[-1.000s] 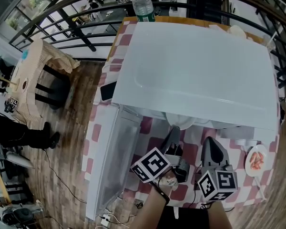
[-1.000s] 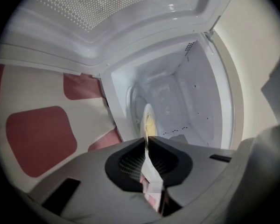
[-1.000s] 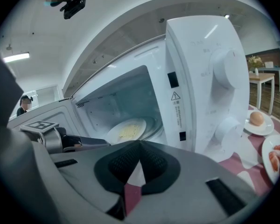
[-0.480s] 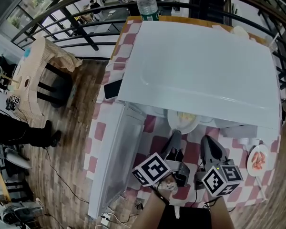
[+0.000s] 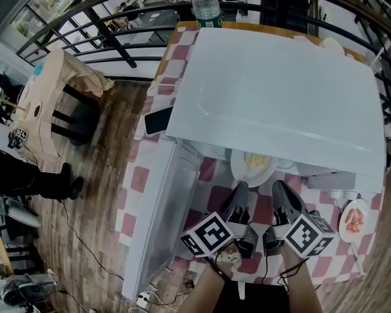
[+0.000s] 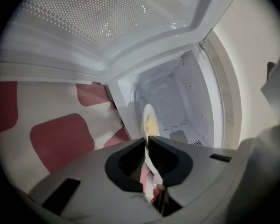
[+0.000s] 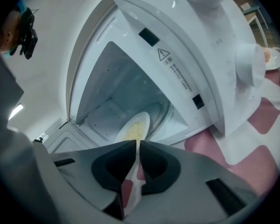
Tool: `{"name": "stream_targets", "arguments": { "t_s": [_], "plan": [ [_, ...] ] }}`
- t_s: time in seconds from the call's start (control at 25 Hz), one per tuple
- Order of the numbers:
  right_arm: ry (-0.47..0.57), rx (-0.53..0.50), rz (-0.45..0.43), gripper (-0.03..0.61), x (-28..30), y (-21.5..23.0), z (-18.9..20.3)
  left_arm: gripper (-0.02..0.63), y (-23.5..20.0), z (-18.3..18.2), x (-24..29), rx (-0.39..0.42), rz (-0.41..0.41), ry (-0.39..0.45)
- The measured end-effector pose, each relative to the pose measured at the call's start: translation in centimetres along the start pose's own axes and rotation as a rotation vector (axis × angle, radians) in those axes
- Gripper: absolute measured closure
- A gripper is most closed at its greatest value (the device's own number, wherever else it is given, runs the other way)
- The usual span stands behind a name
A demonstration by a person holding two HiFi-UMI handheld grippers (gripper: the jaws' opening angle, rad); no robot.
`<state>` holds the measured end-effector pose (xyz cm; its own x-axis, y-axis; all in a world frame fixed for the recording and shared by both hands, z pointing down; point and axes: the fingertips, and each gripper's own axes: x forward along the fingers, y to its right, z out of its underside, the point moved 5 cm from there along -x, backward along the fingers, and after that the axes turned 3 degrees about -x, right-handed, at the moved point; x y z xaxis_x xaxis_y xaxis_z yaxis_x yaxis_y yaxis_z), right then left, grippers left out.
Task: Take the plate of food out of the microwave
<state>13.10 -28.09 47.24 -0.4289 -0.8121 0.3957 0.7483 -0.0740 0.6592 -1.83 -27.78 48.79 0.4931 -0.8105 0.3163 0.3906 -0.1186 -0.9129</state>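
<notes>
While our left gripper [image 6: 147,139] clamps the plate of food [image 6: 150,121], partly out of the microwave [image 5: 274,83], our right gripper [image 7: 136,143] has just been opening, rim between its fingers [image 7: 156,164]; next we should close it.

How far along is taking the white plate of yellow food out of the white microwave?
Done: the door of the white microwave hangs open. In hand: the white plate of yellow food sits partly out of the mouth, the left gripper shut on its rim; the right gripper has just been opening its jaws, the rim between them. Left: draw the plate fully clear and set it down.
</notes>
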Motion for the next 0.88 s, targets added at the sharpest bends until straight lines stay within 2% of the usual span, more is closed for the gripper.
{"name": "stream_targets", "arguments": {
  "t_s": [0.04, 0.4, 0.6, 0.72, 0.88],
  "plan": [
    [-0.004, 0.007, -0.008, 0.534, 0.2, -0.1, 0.1, 0.568, -0.1, -0.1, -0.1, 0.003, -0.002, 0.001],
    [-0.012, 0.143, -0.045, 0.531, 1.5, -0.3, 0.7, 0.558, -0.7, -0.3, -0.2, 0.029, -0.023, -0.003],
    [0.003, 0.212, -0.028, 0.502, 1.8, 0.3, 0.7, 0.557, -1.0, -0.5, -0.4, 0.023, -0.028, -0.001],
    [0.021, 0.251, -0.067, 0.502, 2.2, 0.3, 0.5, 0.557, -1.1, -0.5, -0.5, 0.024, -0.028, 0.0],
    [0.007, 0.27, -0.078, 0.476, 2.6, 0.4, 0.7, 0.555, -1.3, -0.6, -0.5, 0.028, -0.031, -0.001]
  ]
}}
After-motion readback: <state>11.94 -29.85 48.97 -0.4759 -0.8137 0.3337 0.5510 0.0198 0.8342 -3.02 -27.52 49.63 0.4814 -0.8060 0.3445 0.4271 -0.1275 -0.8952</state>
